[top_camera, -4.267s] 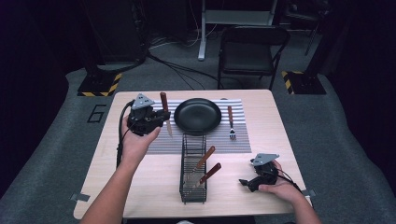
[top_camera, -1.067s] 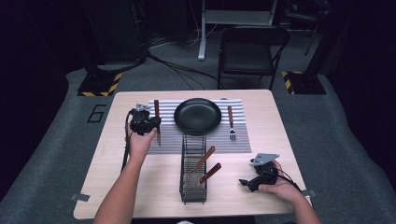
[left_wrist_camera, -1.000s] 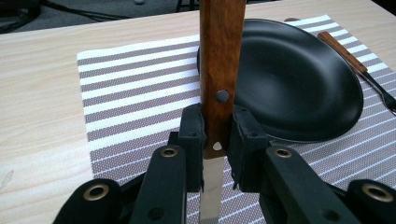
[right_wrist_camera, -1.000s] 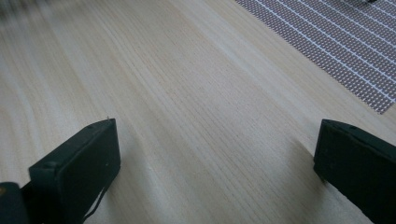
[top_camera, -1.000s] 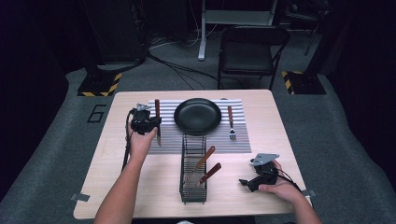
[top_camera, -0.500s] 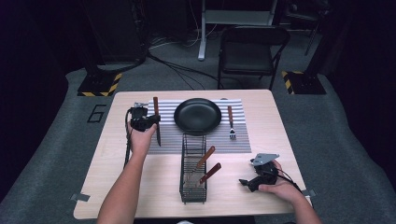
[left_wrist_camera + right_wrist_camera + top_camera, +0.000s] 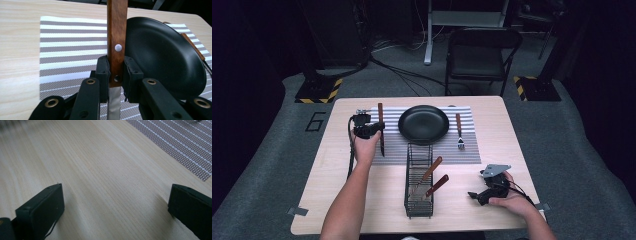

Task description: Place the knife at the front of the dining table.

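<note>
A knife with a brown wooden handle [image 7: 380, 112] [image 7: 117, 30] is pinched at the base of the handle by my left gripper [image 7: 373, 130] [image 7: 116, 72], which is shut on it. The knife runs along the left part of the striped placemat [image 7: 472, 150] [image 7: 70, 42], handle far, blade toward the person. Whether the blade touches the mat I cannot tell. A black plate [image 7: 423, 124] [image 7: 162, 55] sits just right of the knife. My right gripper [image 7: 477, 196] [image 7: 116, 195] rests low over bare wood at the table's near right, open with nothing between its jaws.
A fork [image 7: 459, 131] with a wooden handle lies on the mat to the right of the plate. A black wire rack [image 7: 418, 180] stands at the table's near middle, with two wooden-handled utensils in it. A chair [image 7: 482, 55] stands beyond the table.
My left gripper has sunk a little toward the placemat with the knife, which now lies nearly straight along the mat. The right gripper has kept still.
</note>
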`<state>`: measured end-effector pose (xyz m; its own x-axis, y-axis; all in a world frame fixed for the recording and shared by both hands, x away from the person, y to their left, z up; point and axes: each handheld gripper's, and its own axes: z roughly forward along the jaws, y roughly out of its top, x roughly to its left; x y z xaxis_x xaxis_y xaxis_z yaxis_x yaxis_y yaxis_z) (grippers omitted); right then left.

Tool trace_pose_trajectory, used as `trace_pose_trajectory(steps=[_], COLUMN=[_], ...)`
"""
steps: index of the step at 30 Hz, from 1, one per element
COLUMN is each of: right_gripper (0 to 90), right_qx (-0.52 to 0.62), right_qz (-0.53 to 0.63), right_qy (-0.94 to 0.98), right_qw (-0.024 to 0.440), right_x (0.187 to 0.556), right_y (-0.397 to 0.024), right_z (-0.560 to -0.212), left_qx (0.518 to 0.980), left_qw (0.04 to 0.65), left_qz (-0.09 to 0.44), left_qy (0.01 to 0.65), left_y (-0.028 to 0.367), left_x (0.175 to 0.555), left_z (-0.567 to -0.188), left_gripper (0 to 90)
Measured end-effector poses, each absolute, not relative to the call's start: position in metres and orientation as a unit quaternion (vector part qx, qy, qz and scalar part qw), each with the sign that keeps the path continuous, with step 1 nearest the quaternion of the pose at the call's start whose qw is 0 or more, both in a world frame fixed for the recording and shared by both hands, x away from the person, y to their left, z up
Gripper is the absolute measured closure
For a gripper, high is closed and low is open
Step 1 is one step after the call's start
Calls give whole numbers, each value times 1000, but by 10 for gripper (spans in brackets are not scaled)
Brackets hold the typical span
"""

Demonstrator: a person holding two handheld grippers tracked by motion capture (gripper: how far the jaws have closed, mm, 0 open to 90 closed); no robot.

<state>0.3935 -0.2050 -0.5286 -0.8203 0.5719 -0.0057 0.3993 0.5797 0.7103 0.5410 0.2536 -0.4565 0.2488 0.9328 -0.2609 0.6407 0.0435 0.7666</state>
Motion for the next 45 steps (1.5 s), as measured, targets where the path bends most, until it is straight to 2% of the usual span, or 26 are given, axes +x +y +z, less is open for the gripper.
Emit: trace_pose_trajectory(steps=[7,45], right_gripper=[0,0], right_qx=[278,278], right_qz=[367,368], right_qy=[880,880], right_qw=[118,117], right_x=[393,394], right_y=[-205,-205], right_z=[-529,-529], left_qx=[671,621], left_qw=[407,426], left_qz=[168,128], left_qy=[597,646], left_y=[249,256], left_x=[549,572], left_z=[-460,-494], left_gripper=[767,767])
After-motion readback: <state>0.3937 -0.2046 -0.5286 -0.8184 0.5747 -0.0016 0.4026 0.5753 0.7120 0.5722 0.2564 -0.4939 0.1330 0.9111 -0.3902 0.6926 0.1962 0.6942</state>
